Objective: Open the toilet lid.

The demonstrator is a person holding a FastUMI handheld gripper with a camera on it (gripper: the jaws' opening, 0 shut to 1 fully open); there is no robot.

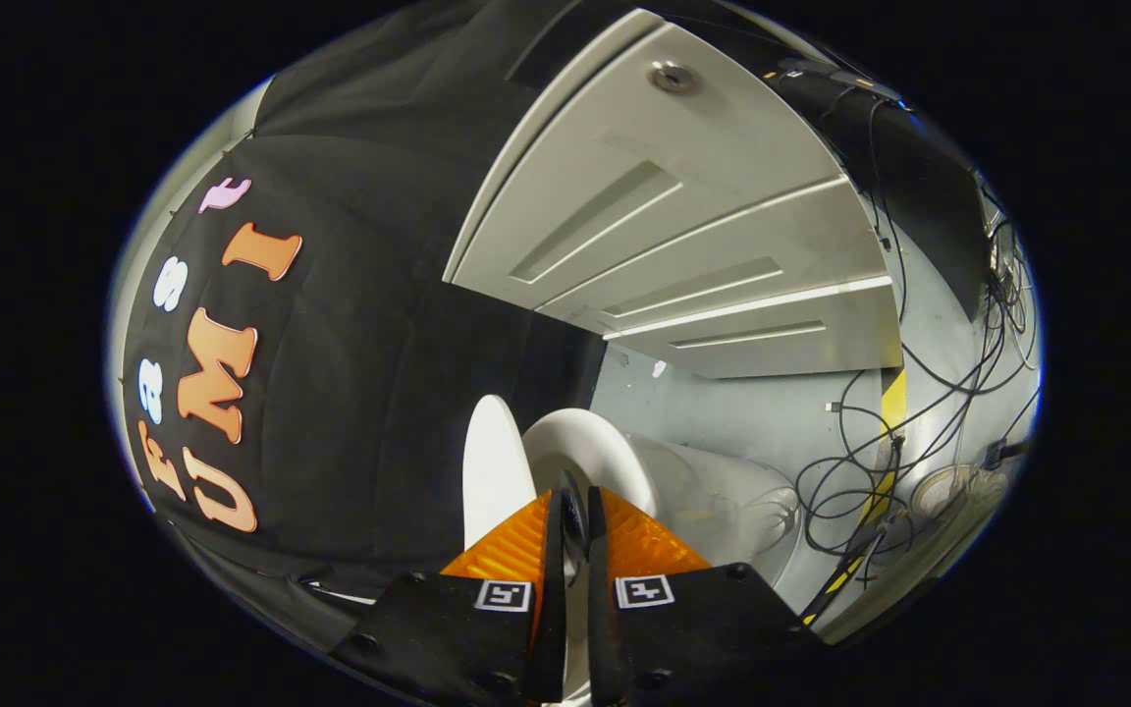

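White toilet lid point(493, 462) stands raised edge-on just ahead of the gripper point(573, 511), whose fingers sit nearly closed, apparently gripping nothing.

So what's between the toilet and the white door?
Bare grey floor, in the gripper view; cables lie off to one side. Gripper jaws sit nearly closed at the toilet seat.

No readable words, brands or numbers appear on the objects. The tool point(573, 511) carries two small square black-and-white coded marker tags point(504, 595), one on each finger block; they are patterns, not text. Its fingers sit nearly closed together.
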